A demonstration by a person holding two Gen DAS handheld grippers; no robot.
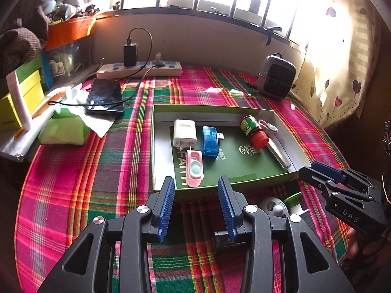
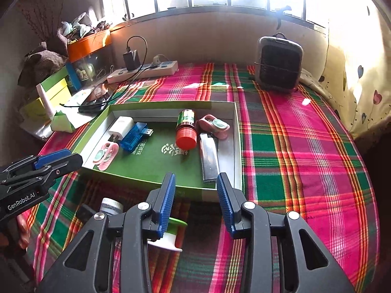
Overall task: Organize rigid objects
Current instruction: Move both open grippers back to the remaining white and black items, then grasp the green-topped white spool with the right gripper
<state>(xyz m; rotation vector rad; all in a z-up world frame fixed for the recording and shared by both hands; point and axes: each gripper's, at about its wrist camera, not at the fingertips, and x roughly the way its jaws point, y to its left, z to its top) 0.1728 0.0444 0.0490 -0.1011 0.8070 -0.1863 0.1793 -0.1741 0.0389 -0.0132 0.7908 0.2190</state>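
Grippers, left and right, are hovering spread and empty at the near edge of a green tray holding a white charger, red-capped bottle and silver lighter.

The right gripper partly hides a green-and-white spool; the box's white print is unreadable.

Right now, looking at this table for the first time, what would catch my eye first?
Probably the bright pink and green plaid tablecloth, lit by the window behind. At its middle lies a shallow green box holding a red-capped bottle, a blue USB tester, a white charger plug and a silver lighter. Two open hand-held grippers, left and right, hover at its near edge, empty.
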